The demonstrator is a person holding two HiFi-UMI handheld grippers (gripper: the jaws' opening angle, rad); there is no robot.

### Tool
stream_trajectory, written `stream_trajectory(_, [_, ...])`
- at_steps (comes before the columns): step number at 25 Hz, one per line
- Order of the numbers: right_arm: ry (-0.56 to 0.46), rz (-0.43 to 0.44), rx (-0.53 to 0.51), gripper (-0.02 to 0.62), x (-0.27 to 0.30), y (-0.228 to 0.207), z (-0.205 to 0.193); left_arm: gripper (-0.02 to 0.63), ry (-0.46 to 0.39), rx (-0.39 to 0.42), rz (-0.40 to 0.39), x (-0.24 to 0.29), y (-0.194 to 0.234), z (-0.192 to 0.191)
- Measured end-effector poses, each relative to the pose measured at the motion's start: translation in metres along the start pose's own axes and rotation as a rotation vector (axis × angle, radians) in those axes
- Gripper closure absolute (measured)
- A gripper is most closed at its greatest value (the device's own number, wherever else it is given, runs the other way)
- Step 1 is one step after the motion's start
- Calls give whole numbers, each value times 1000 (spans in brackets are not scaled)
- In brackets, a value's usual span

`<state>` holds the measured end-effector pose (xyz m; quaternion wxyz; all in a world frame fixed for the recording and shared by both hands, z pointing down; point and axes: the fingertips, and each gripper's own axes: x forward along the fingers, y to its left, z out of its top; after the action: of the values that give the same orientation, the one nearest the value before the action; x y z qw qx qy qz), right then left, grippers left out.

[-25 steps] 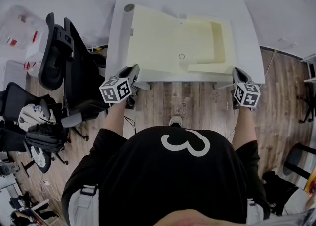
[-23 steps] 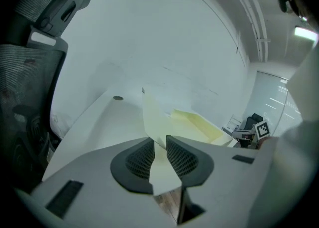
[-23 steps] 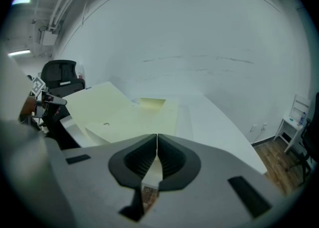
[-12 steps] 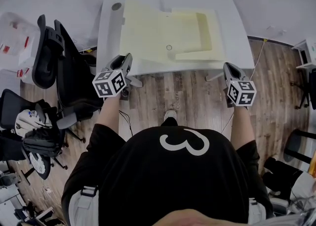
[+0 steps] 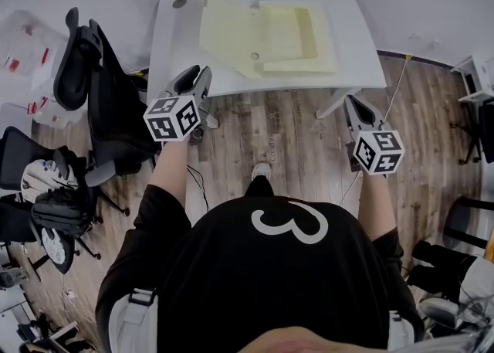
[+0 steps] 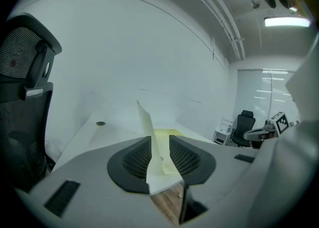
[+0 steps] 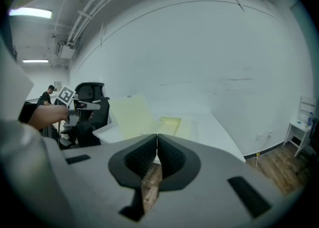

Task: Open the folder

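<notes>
A pale yellow folder (image 5: 287, 35) lies on a white desk (image 5: 356, 62), ahead of and between both tongs. The left tongs (image 5: 198, 75) are parted and grip nothing. The folder's left cover (image 5: 228, 31) stands tilted in line with their gap, unpressed. The right tongs (image 5: 350, 103) are closed and empty. Risk: the unsupported cover may tip back and shut the folder. A second ago it lay flat. Both tongs have since drawn back from the desk edge, and the left jaws have just been opening.

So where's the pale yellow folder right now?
Head view, top centre: the pale yellow paper folder lies spread on the white table, right of the table's grey cable hole, with its left flap tilted up.
</notes>
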<state>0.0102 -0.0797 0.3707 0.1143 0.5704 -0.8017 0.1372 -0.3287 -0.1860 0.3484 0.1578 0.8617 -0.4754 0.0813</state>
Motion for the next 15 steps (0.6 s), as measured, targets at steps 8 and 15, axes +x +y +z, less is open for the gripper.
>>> stream_trajectory(8, [-75, 175, -73, 572, -77, 75, 21, 505, -15, 21, -192, -85, -125, -14])
stream_trajectory(15, [-156, 338, -40, 572, -142, 133, 24, 517, 8, 110, -349, -151, -229, -40])
